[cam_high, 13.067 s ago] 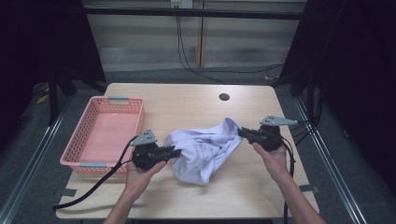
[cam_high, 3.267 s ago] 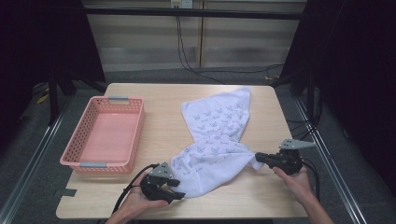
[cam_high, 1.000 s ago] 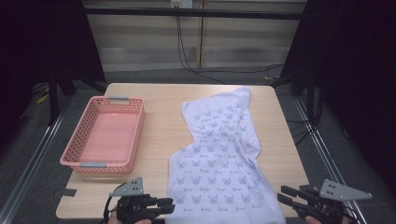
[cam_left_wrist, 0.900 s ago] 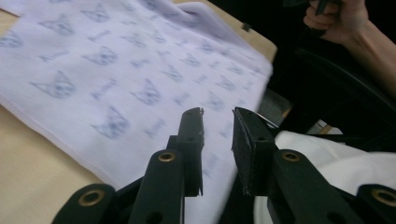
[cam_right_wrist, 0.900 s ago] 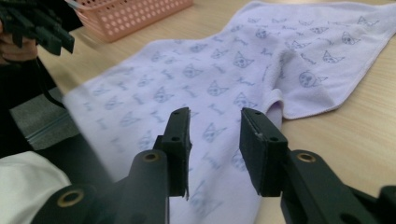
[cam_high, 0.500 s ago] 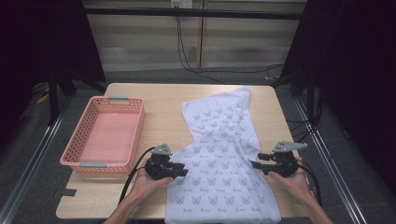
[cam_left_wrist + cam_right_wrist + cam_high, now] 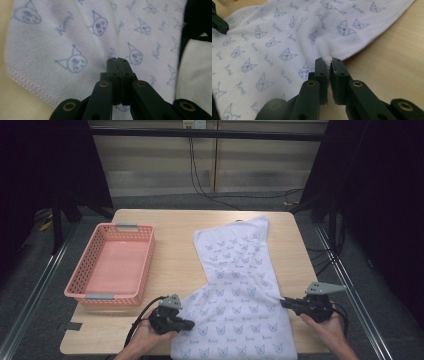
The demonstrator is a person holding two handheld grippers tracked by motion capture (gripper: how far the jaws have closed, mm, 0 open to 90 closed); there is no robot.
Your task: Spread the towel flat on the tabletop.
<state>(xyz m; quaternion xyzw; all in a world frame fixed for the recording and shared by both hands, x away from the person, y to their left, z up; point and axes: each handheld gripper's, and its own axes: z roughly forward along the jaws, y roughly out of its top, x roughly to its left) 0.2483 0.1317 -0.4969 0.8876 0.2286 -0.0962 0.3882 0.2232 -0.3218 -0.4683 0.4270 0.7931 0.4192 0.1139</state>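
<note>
A white towel [image 7: 235, 270] printed with small blue cat faces lies spread along the wooden table [image 7: 175, 230], and its near end hangs over the front edge. My left gripper [image 7: 190, 325] is shut on the towel's near left side, its jaws pinching a fold of cloth [image 7: 75, 37] at the tip [image 7: 116, 60]. At the near right side my right gripper [image 7: 284, 302] is shut on the hemmed edge, where a small bunch of towel [image 7: 327, 59] sticks up between the jaws. The left gripper's tip [image 7: 218, 23] shows far off in the right gripper view.
A pink plastic basket [image 7: 144, 270] stands on the table's left half with nothing in it. Bare wood lies between the basket and the towel and along the right edge. Dark frames and cables stand behind the table.
One second ago both grippers were beyond the front edge with the towel pulled taut. They then moved forward over the table and have now drawn back slightly; the towel lies slacker.
</note>
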